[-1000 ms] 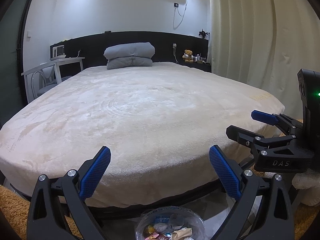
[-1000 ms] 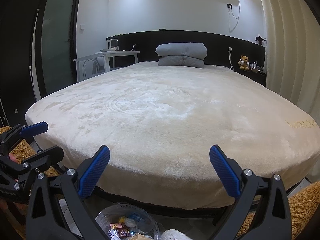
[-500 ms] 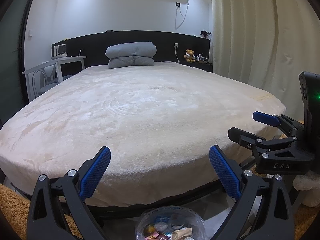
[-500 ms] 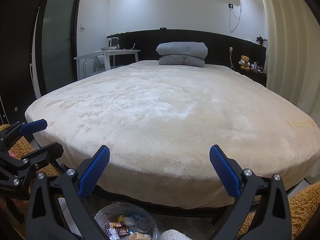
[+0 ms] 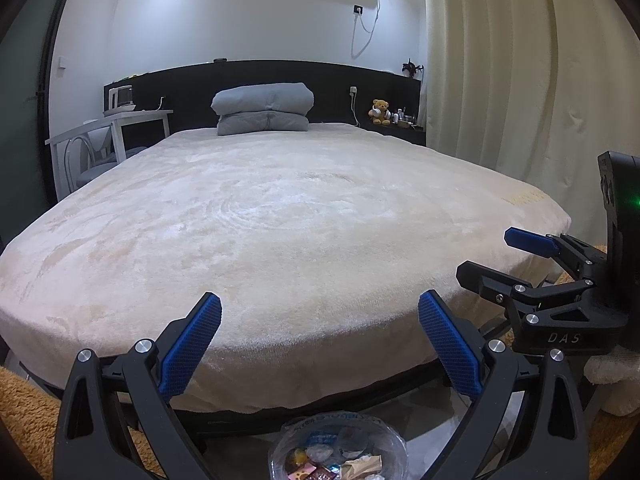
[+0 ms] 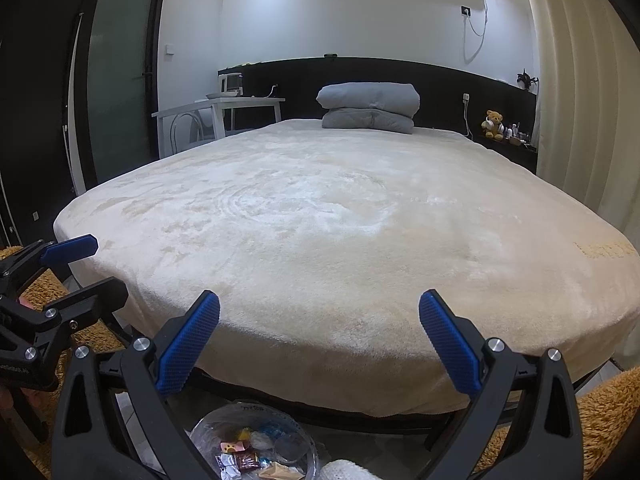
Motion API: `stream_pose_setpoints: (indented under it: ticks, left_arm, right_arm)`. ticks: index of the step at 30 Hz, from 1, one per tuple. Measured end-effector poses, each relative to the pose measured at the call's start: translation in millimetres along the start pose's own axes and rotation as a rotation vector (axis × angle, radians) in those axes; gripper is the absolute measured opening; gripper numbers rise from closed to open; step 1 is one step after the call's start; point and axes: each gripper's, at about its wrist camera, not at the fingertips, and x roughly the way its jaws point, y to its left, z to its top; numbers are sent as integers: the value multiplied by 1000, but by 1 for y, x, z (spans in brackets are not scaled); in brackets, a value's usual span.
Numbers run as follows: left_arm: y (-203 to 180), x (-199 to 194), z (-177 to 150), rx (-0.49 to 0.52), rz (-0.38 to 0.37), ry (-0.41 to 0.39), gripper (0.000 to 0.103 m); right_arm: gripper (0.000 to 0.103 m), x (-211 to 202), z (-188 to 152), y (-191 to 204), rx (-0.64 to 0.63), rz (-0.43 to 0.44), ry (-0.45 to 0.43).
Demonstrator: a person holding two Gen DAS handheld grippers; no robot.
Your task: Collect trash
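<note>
Both our grippers hang empty at the foot edge of the bed, jaws wide: left gripper, right gripper. Trash bag sits on the floor just below the foot edge, clear plastic, already holding wrappers and crumpled bits. Bed top looks bare of litter. We judge collection mostly done; what's left, if anything, is outside these views.
</note>
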Motion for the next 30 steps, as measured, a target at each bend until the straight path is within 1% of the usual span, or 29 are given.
stream_pose_setpoints:
  ticks: [30]
  left_arm:
    - [-2, 0, 0, -8, 8, 10, 97]
  right_arm:
    - [99, 1, 0, -1, -11, 15, 12]
